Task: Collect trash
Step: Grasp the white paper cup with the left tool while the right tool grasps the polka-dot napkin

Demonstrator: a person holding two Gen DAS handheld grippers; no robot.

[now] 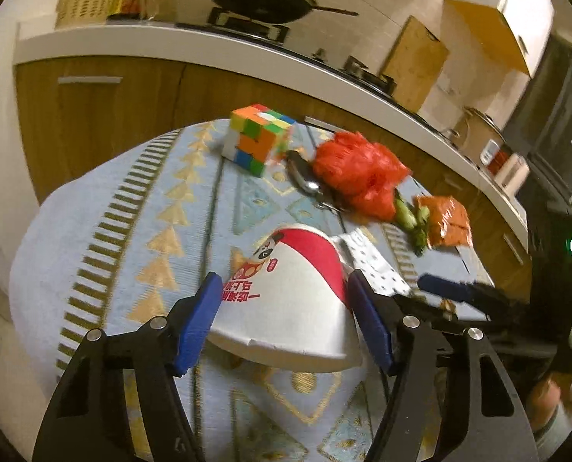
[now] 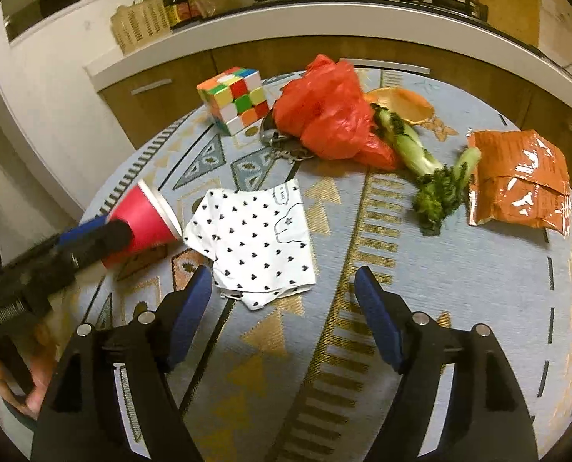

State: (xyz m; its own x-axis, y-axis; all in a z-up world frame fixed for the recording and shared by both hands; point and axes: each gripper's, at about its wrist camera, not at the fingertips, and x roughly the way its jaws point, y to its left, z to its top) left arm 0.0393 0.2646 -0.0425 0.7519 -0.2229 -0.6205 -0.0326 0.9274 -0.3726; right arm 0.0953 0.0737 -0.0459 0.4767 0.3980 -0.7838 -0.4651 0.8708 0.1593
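While the left gripper (image 1: 282,300) straddles a paper cup (image 1: 286,292) lying on its side on the desk (image 2: 459,288), its blue pads sit against the cup's two flanks; contact looks made on both sides, so it reads as grasping the cup, though the picture is blurred there. Cup is red and white with a printed cartoon, rim toward the camera in the left wrist view, near the desk's left edge.

Right gripper (image 2: 284,288) hangs released above the cloth-covered desk, jaws spread, nothing between them. Just ahead of its left pad lies a white wrapper with black hearts (image 2: 255,238), flat, touching the cup's rim side.

Toward the far edge: a puzzle cube (image 2: 234,98), a crumpled red plastic bag (image 2: 324,115) with a bunch of keys (image 2: 274,138) partly under it, and orange peel (image 2: 401,104) behind. A green vegetable stalk (image 2: 420,158) lies beside the bag. An orange foil packet (image 2: 516,181) rests near the right edge.
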